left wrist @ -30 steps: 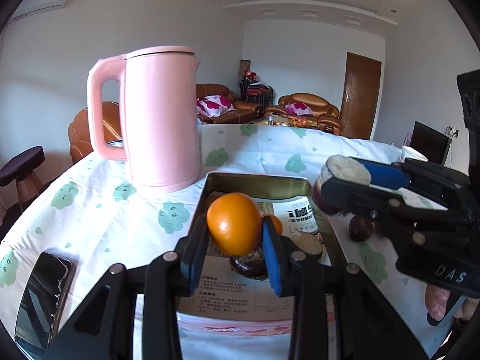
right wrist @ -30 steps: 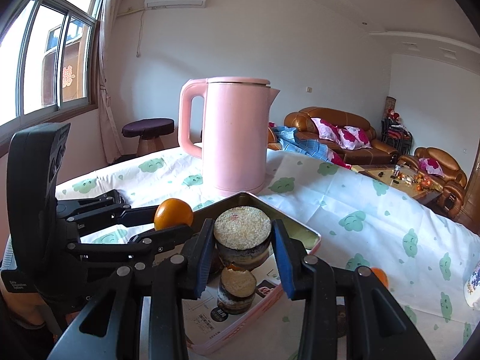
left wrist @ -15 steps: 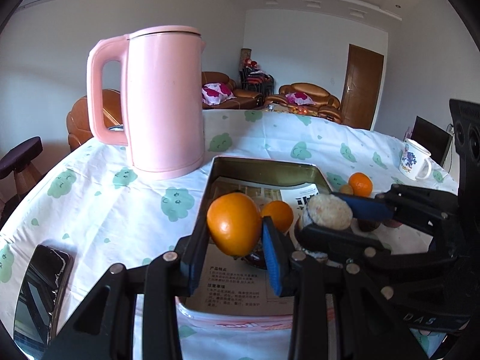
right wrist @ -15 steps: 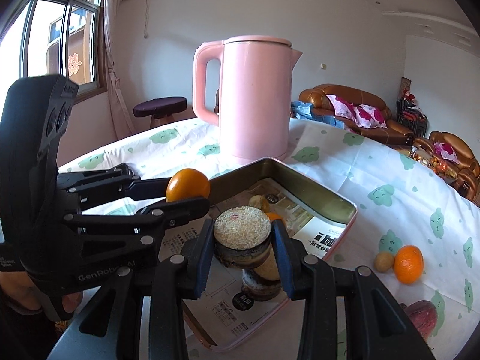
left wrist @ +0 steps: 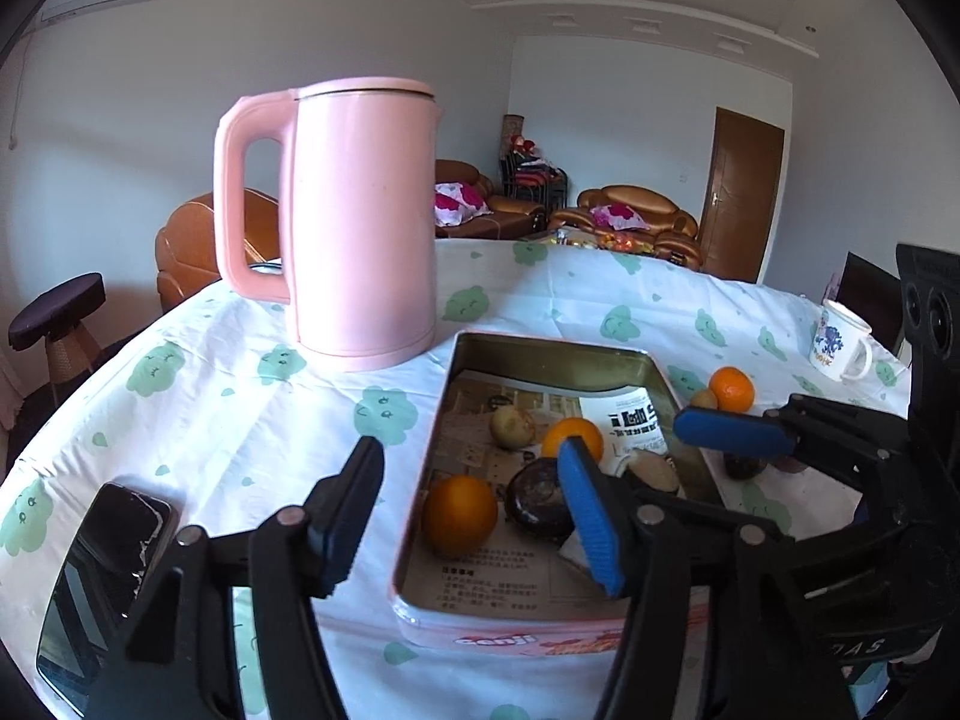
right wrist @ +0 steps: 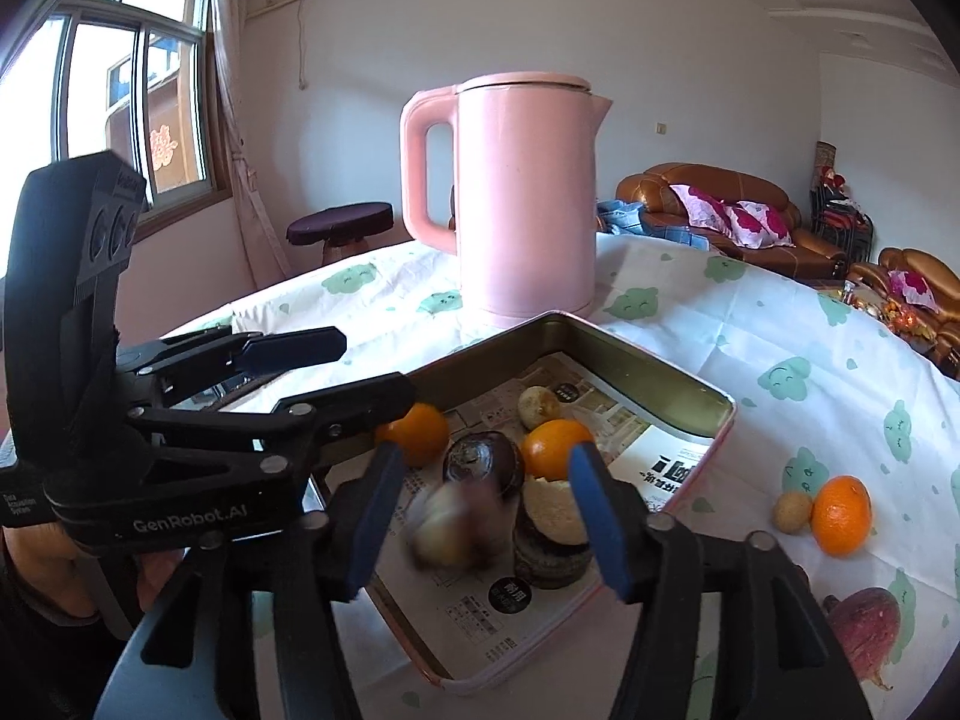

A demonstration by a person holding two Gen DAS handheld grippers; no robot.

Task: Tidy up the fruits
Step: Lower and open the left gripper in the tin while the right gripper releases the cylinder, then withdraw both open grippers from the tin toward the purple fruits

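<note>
both grippers, left gripper [left wrist: 474, 516] and right gripper [right wrist: 480, 516], just spread wide, dropping their fruit into the tin tray [left wrist: 540, 348] to gather it.

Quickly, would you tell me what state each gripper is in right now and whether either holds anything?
Left gripper: open, jaws just opened, holding nothing; the orange lies in the tin.
Right gripper: open, jaws just opened, holding nothing.
</note>
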